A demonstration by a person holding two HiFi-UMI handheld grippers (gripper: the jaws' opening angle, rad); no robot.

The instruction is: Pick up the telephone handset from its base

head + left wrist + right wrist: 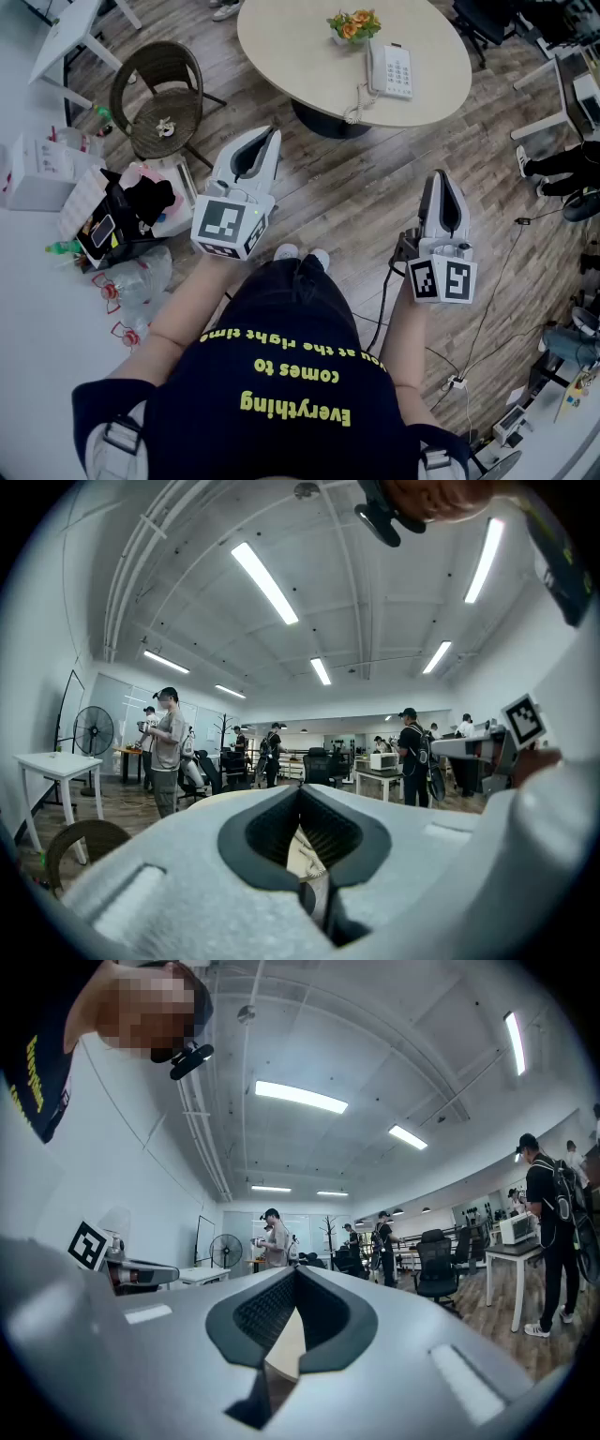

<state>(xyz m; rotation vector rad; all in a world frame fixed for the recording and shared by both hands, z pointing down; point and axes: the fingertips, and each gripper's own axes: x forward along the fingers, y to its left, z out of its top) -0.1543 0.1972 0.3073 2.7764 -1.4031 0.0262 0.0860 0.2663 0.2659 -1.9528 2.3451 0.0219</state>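
Note:
A white telephone (390, 69) sits on the far right part of a round beige table (300, 47), with its handset (375, 67) resting on the left side of the base. Its coiled cord (355, 102) hangs toward the table's near edge. My left gripper (273, 133) is held level over the floor, short of the table, jaws shut and empty. My right gripper (441, 175) is further right and lower in the head view, also shut and empty. In the left gripper view the closed jaws (300, 787) frame a sliver of the cord (312, 857). In the right gripper view my right gripper (295, 1269) shows only a strip of table.
A small pot of orange flowers (353, 25) stands just behind the phone. A wicker chair (157, 92) is left of the table. Bags, bottles and boxes (112, 220) clutter the floor at left. A cable (487, 300) runs across the floor at right. Several people stand far off in the office.

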